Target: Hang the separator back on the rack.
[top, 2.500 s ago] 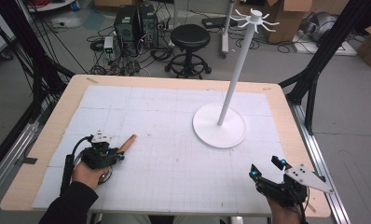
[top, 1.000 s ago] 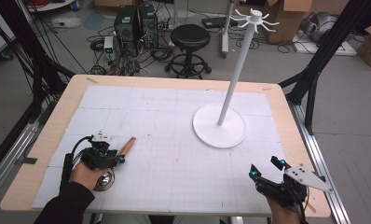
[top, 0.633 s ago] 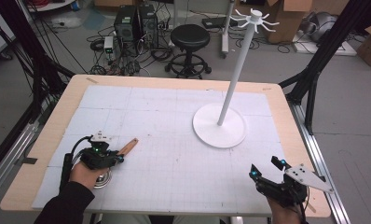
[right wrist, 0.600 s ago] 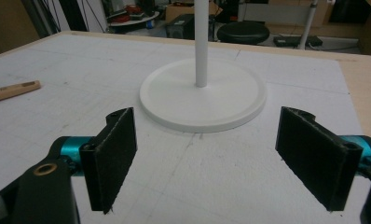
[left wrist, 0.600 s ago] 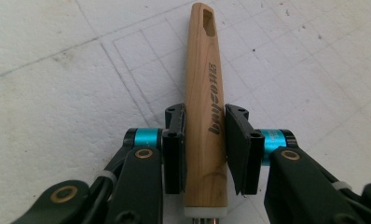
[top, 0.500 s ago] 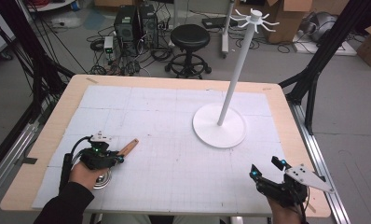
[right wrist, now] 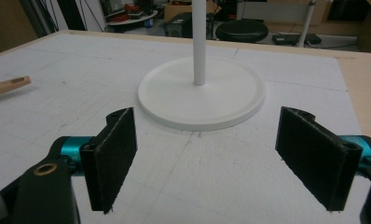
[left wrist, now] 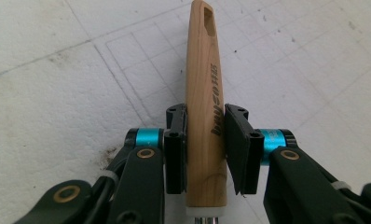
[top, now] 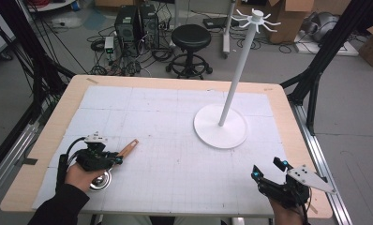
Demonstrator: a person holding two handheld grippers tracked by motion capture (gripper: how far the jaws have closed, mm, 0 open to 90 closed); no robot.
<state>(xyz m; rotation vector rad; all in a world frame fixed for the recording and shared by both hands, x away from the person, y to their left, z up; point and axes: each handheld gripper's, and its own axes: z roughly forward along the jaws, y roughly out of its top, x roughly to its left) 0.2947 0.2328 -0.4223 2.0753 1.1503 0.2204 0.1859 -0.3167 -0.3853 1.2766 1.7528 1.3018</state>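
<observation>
A utensil with a wooden handle [top: 128, 148] and a round metal head [top: 100, 181] lies at the near left of the white mat. My left gripper [top: 115, 158] is shut on that handle [left wrist: 204, 70]; its jaws have just been closing and both pads [left wrist: 175, 140] press the handle's sides near its metal end. The slotted tip points away from me. My right gripper [top: 268, 168] hovers open at the near right, nothing between its pads [right wrist: 113, 149]. A white stand's round base [right wrist: 230, 100] lies ahead of it.
The tall white stand [top: 220, 126] rises right of centre on a thin pole, with short hooks at its top [top: 256, 18]. The wooden table edge [top: 301, 117] borders the mat. A stool and computer gear stand beyond the far edge.
The left gripper's jaws have narrowed onto the wooden handle and the hand has shifted slightly toward the near edge, so the metal head now shows. The right gripper has stayed still.
</observation>
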